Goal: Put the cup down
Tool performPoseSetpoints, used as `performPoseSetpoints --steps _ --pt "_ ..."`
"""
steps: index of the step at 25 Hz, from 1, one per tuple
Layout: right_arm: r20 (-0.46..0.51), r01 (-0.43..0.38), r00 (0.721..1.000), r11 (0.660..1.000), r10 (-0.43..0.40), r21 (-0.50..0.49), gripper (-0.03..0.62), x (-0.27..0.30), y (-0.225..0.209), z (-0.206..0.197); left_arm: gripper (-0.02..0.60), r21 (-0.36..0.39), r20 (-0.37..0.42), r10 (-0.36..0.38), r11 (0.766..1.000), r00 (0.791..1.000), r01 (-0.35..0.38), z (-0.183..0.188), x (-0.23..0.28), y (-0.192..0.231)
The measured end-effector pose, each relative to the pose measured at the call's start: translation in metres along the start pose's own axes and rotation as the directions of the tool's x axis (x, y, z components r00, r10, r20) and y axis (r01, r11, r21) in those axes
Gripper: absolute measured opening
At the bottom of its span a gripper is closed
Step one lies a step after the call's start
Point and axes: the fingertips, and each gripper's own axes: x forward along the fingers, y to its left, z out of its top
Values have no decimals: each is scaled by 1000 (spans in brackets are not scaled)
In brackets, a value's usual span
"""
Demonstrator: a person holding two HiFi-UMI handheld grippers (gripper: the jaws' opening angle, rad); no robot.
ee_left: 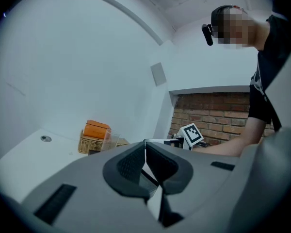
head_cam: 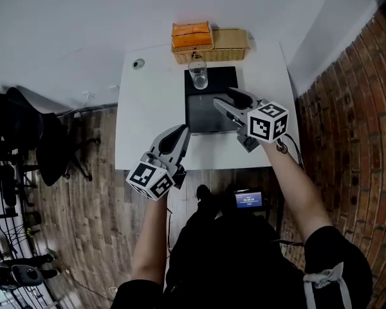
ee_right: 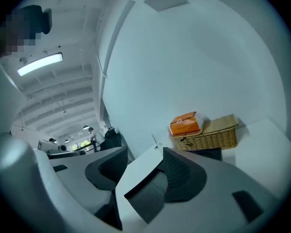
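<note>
A clear glass cup (head_cam: 197,74) stands upright on the far edge of a black mat (head_cam: 206,118) on the white table (head_cam: 148,108); no gripper touches it. My right gripper (head_cam: 228,100) hovers over the mat, nearer me than the cup, with its jaws open and empty. The right gripper view shows that gripper (ee_right: 140,166) with only the table edge and mat between the jaws; the cup is out of that view. My left gripper (head_cam: 180,132) is over the table's front edge, shut and empty. From the left gripper (ee_left: 145,147), the cup (ee_left: 109,139) shows far off beside the basket.
A wicker basket (head_cam: 228,46) with an orange pack (head_cam: 192,36) on it stands at the table's far edge behind the cup. A round grommet (head_cam: 138,64) sits at the far left corner. A black chair (head_cam: 26,140) is left, a brick wall (head_cam: 354,108) right.
</note>
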Motion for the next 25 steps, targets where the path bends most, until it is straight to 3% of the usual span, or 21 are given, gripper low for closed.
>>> performPoseSetpoints --steps 4,12,25 --pt "33 9 999 999 -8 -48 163 -27 21 11 17 15 8 -33 999 999 33 3 2 -12" --pt "81 48 996 980 -33 -191 64 -71 71 17 17 44 24 -96 995 995 95 15 4 -37" --pt "178 154 975 982 -132 -114 28 -118 87 4 17 66 25 -142 988 989 140 10 -11 -74"
